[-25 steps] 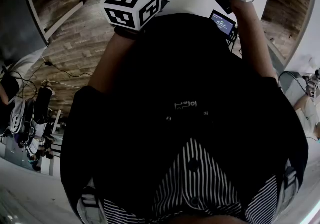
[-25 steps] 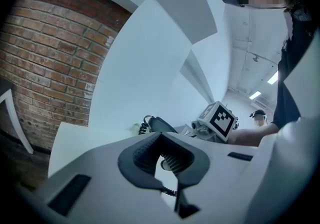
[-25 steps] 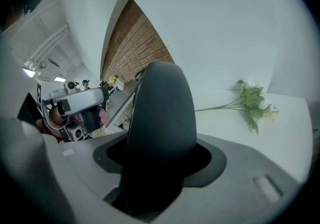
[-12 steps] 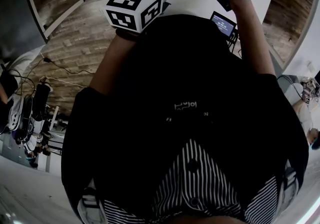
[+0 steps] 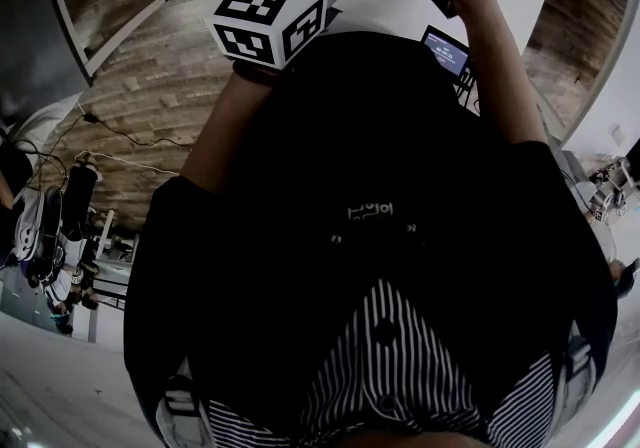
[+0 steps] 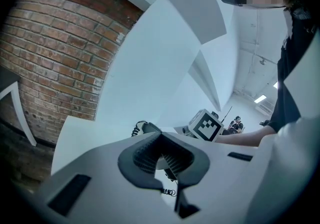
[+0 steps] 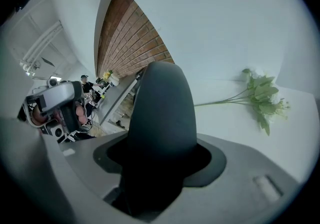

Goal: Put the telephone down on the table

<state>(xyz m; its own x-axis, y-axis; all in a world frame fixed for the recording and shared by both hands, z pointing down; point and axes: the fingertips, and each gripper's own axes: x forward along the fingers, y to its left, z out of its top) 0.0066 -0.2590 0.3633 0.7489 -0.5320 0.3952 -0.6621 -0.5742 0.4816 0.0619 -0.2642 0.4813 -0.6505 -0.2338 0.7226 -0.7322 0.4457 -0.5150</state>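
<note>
Setting: a white table (image 7: 230,123) against a white wall, with a brick wall (image 6: 55,48) off to one side.
Right fingers: clamped on the dark telephone handset (image 7: 161,113), whose rounded end rises from between them.
Right tool: the right gripper (image 7: 159,160) tilts down over the table; no view shows whether the handset touches the top.
Left fingers: drawn together at the tips, with nothing gripped.
Left tool: the left gripper (image 6: 160,140) is held beside the other and points toward a coiled cord (image 6: 136,129).
Beyond the handset: a green flower sprig (image 7: 260,98) lies flat on the table.
Near edge: a small lit screen (image 5: 445,48) sits by the person's dark shirt (image 5: 370,186).
</note>
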